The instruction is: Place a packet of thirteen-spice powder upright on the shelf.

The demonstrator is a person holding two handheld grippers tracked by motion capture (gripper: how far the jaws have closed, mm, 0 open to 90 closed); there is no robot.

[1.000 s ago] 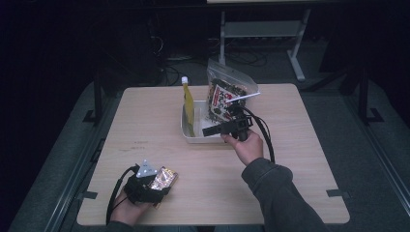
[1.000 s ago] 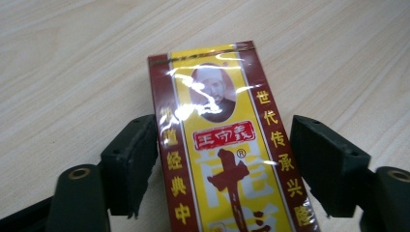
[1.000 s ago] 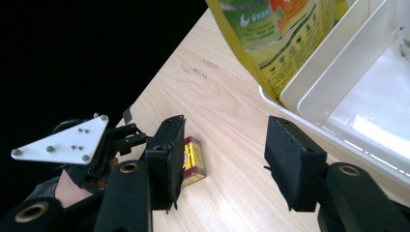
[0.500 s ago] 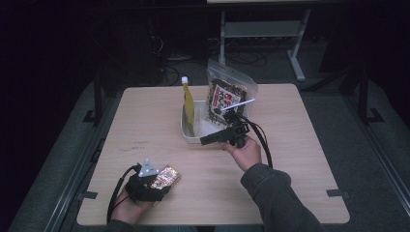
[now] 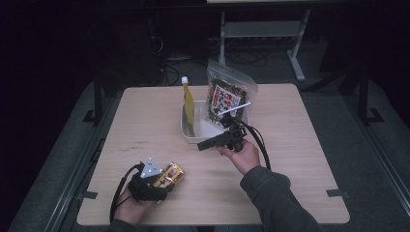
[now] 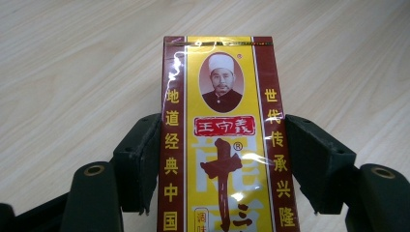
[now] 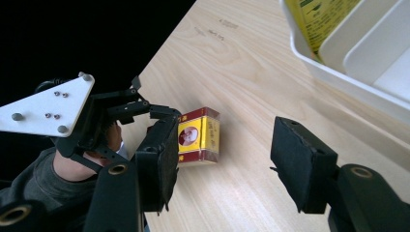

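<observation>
now the left gripper (image 5: 162,181) clamps its jaws on both long sides of the red and yellow seasoning box (image 6: 222,140), which lies flat near the table's (image 5: 300,159) front left corner. beside the white tray (image 5: 191,133), the right gripper (image 5: 205,145) hovers, its empty jaws just widening.

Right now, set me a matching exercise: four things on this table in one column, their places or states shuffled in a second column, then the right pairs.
Things:
1. red and yellow box
2. yellow bottle
3. dark snack bag
4. right gripper

Places or states:
A. jaws apart, nothing between them, beside the tray's near edge
B. flat on the table between the left gripper's jaws
C. upright at the left end of the white tray
D. standing at the tray's far right

Pairs: 1-B, 2-C, 3-D, 4-A
</observation>
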